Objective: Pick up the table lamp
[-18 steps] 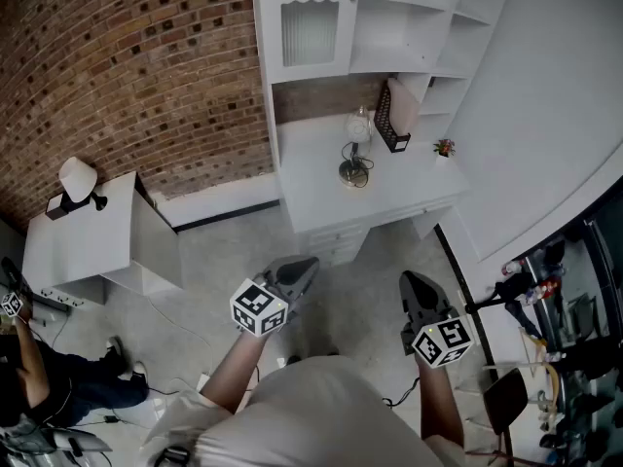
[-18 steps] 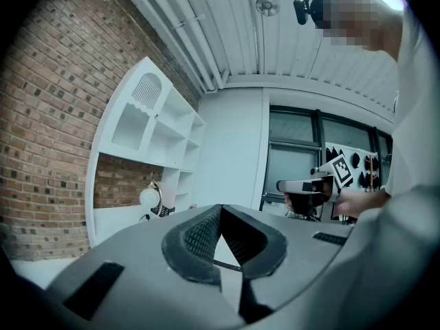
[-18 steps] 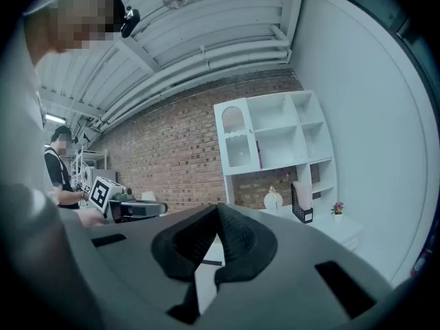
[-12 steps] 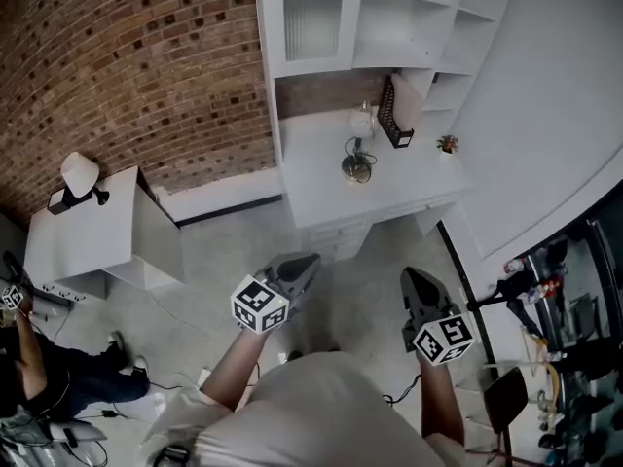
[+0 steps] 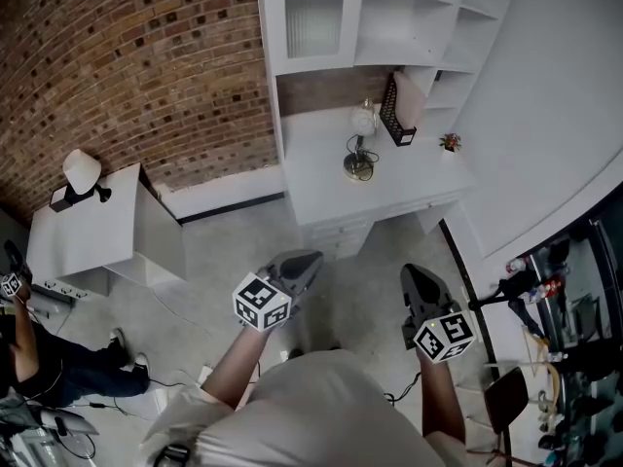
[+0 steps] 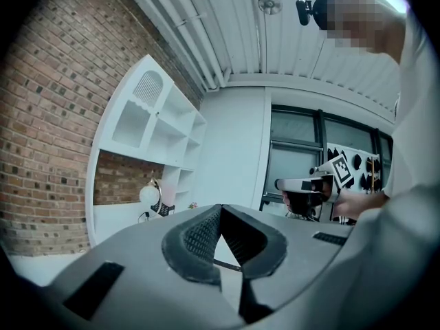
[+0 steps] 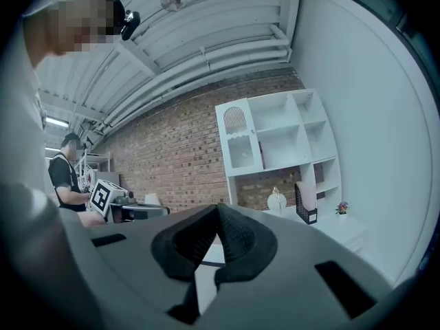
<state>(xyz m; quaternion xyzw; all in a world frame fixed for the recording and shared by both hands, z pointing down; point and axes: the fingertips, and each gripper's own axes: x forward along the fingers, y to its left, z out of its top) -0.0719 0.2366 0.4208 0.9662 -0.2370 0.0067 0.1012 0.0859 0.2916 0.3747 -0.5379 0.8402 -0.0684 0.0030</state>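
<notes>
The left gripper (image 5: 308, 261) and the right gripper (image 5: 411, 276) were both fully closed on nothing, held level above the floor and well short of the table lamp (image 5: 358, 144). The lamp stood upright on the white surface (image 5: 321, 183), ahead of both grippers and roughly between their lines, so neither hand looked clearly nearer, the left perhaps slightly. In the left gripper view the lamp lay left of the closed jaws; in the right gripper view it lay right of them. The lamp's long axis ran vertically, a globe shade over a thin stem and round base, with a dark file holder (image 5: 393, 115) just beside the lamp. Reaching the stem would probably call for opening first.
</notes>
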